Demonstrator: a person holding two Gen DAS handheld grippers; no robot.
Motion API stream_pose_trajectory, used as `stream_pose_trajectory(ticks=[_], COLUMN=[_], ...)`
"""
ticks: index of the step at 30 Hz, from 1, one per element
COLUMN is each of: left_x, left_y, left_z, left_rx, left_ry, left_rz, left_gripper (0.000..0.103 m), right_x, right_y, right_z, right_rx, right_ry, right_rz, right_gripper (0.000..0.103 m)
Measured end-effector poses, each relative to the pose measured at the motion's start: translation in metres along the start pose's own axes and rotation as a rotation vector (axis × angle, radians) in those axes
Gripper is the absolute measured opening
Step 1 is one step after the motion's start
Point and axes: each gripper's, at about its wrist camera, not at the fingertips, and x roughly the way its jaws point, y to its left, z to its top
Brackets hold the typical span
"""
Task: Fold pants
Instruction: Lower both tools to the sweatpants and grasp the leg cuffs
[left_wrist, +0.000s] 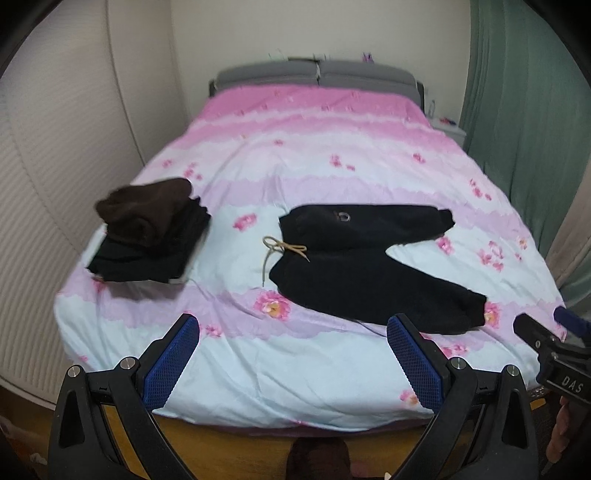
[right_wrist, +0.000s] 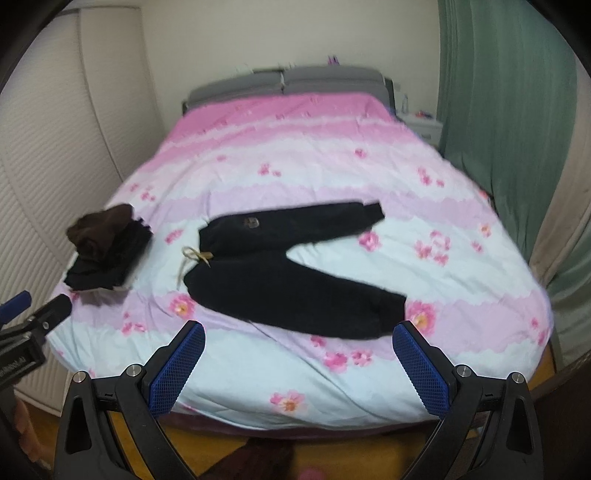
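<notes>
Black pants (left_wrist: 354, 262) lie spread flat on the bed (left_wrist: 295, 365), waist to the left with a tan drawstring (left_wrist: 280, 249), both legs splayed to the right. They also show in the right wrist view (right_wrist: 280, 280). My left gripper (left_wrist: 293, 326) is open and empty, held above the bed's near edge, short of the pants. My right gripper (right_wrist: 299, 332) is open and empty, near the lower leg's cuff (right_wrist: 384, 317). The right gripper's body shows at the right edge of the left wrist view (left_wrist: 546, 343).
A stack of folded dark clothes (left_wrist: 147, 232) with a brown piece on top sits on the bed's left side, also in the right wrist view (right_wrist: 107, 247). A grey headboard (left_wrist: 314, 74) is at the far end, a green curtain (left_wrist: 528, 110) on the right, a wall on the left.
</notes>
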Motion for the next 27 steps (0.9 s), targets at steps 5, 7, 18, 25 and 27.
stream_pose_trajectory(ticks=[5,7,18,25,27], left_x=[0.088,0.125,0.271,0.331,0.343], left_y=[0.010,0.011,-0.001,-0.009,-0.008], left_z=[0.017,0.020,0.007,-0.016,-0.019], left_rx=[-0.006,0.001,-0.077,-0.127,-0.169], left_ry=[0.134,0.198,0.426,0.499,0.521], left_rz=[-0.084,-0.093,-0.143,-0.206,-0.239], left_gripper=[0.103,0.103,0.097,0.086,0.085], right_x=[0.067,0.093,0.227,0.287,0.301], right_y=[-0.001,-0.002,-0.034,-0.059,-0.065], right_z=[0.004,0.004,-0.021,-0.047,-0.054], right_rx=[0.097,0.139,0.325,0.446,0.486], right_ry=[0.097,0.129,0.344,0.430,0.448], right_rz=[-0.019,-0.043,-0.099,-0.050,-0.023], right_gripper=[0.102,0.102,0.098,0.081,0.075])
